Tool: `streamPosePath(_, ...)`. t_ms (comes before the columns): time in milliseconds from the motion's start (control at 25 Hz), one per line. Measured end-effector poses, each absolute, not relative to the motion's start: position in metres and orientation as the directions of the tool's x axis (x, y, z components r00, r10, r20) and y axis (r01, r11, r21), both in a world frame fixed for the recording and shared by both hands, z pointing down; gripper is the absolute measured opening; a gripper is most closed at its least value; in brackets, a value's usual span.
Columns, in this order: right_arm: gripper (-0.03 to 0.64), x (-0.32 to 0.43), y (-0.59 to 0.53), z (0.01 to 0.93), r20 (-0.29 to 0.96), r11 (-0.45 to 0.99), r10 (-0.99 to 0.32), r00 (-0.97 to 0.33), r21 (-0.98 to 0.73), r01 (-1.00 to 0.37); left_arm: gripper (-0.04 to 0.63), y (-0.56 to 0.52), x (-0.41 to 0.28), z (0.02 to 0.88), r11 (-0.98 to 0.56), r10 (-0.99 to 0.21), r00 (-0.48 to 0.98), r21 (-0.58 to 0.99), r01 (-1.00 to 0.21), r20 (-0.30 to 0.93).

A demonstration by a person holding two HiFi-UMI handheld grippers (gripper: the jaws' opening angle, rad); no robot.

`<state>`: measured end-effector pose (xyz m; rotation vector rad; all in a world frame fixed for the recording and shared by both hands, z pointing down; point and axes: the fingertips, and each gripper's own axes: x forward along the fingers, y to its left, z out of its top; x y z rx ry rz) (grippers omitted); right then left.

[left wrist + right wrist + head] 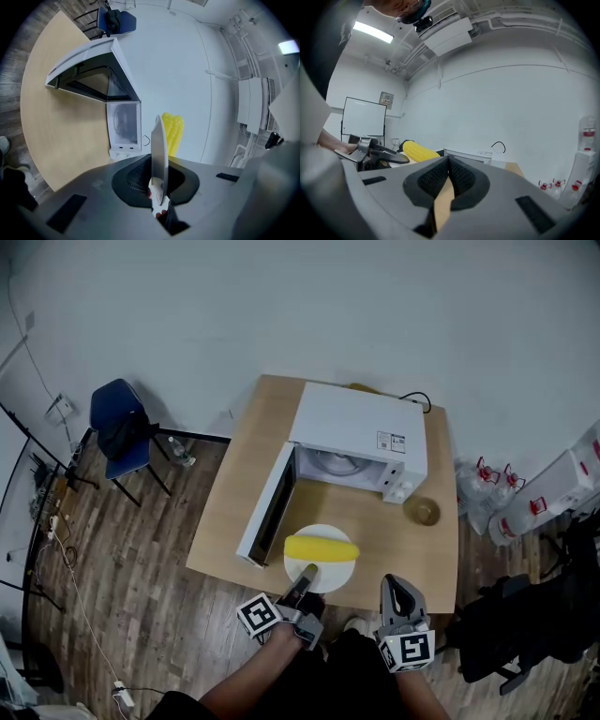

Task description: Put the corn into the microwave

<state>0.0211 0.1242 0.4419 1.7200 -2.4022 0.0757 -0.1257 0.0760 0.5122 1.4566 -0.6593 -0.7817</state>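
- The left gripper is nearest the person. Its jaws are clamped on the near rim of a white plate, and in the left gripper view the rim runs edge-on between the pads.
- The right gripper is beside it, well clear of the plate. Its jaws are together with nothing between them.
- The corn lies across the plate, a yellow cob set crosswise to the person. The plate seems to be off the surface, since both gripper views show the cob against the wall at about the height of the microwave's top.
- Beyond the plate is the microwave. Its door is swung wide to the left, and the cavity faces the plate with its turntable showing.
- A small round container sits on the surface to the right of the microwave, out of the path.
- The step in hand looks like carrying the plate to the oven, and the corn is not yet inside.
- The next move calls for keeping the plate level so the cob does not roll. The plate then has to go straight into the opening, clear of the door edge, and settle on the turntable before the rim is let go.
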Motion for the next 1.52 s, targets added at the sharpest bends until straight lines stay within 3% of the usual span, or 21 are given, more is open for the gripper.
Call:
streamPosePath(120, 0.060, 0.024, 0.111, 0.443, 0.163, 0.318, -0.935, -0.314, 0.002, -0.948, 0.018, 0.051, -0.126, 0.518, -0.047, -0.794, 0.604, 0.998, 0.041, -0.063)
streamPosePath(320, 0.060, 0.030, 0.089, 0.450, 0.164, 0.317, -0.938, -0.305, 0.055, -0.947, 0.018, 0.006, -0.123, 0.534, -0.057, -0.810, 0.582, 0.998, 0.041, -0.071)
streamPosePath(920, 0.060, 0.068, -0.047, 0.461, 0.156, 0.350, -0.924, -0.349, -0.023, -0.936, 0.018, -0.116, -0.069, 0.605, -0.032, -0.782, 0.623, 0.997, -0.070, 0.019)
streamPosePath(1240, 0.060, 0.083, -0.091, 0.481, 0.195, 0.374, -0.907, -0.374, -0.038, -0.927, 0.018, -0.181, -0.053, 0.641, -0.036, -0.814, 0.580, 0.999, 0.010, -0.035)
streamPosePath(1400, 0.060, 0.084, -0.107, 0.494, 0.215, 0.375, -0.901, -0.378, -0.056, -0.926, 0.018, -0.206, -0.052, 0.673, 0.006, -0.830, 0.557, 0.999, -0.037, 0.026)
streamPosePath(1520, 0.060, 0.089, -0.116, 0.499, 0.224, 0.376, -0.897, -0.382, -0.072, -0.924, 0.018, -0.224, -0.046, 0.679, 0.000, -0.836, 0.548, 1.000, -0.006, 0.004)
